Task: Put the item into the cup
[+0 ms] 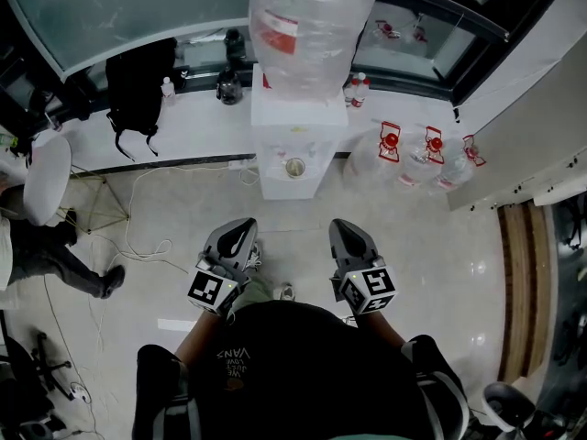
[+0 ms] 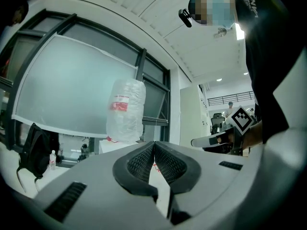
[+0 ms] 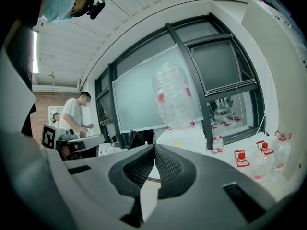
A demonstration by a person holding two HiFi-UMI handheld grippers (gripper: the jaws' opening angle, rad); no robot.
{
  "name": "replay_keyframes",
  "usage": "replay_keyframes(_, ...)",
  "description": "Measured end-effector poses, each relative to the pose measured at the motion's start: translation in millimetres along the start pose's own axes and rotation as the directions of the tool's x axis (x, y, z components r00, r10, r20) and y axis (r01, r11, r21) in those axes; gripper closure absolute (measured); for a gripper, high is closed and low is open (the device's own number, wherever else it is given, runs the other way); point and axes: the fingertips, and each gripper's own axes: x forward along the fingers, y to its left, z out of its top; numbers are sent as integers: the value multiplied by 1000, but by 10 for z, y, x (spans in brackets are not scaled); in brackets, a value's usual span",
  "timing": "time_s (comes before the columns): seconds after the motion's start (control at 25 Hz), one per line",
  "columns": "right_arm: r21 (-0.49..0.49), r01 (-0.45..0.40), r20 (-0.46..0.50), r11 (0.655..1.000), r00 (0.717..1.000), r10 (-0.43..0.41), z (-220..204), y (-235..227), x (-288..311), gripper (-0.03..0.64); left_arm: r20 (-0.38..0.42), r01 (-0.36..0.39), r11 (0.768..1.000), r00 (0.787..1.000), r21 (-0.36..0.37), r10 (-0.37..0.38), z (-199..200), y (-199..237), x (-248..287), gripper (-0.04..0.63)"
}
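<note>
A white water dispenser [image 1: 293, 122] with a big clear bottle [image 1: 310, 21] on top stands ahead of me, and a small cup [image 1: 294, 167] sits in its front recess. The dispenser bottle [image 2: 125, 110] also shows in the left gripper view, and again as the bottle [image 3: 172, 96] in the right gripper view. My left gripper [image 1: 238, 234] and right gripper [image 1: 348, 234] are held side by side close to my body, well short of the dispenser. The left gripper [image 2: 154, 144] is shut with nothing between its pads. The right gripper [image 3: 154, 146] is likewise shut and empty. No loose item shows.
Three empty water jugs [image 1: 415, 159] lie on the floor right of the dispenser. A black backpack [image 1: 138, 81] leans on the ledge at the left, with cables [image 1: 138, 241] on the floor below. A white chair [image 1: 46, 177] and a person's leg [image 1: 64, 259] are at the far left.
</note>
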Motion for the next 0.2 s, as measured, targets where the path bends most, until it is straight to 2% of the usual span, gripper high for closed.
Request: replay_keyframes(0.2,6,1,-2,1000,1000,-1,-13,-7,65,572,-1,-8,1000,1000,-5,8,-20,62,13,575)
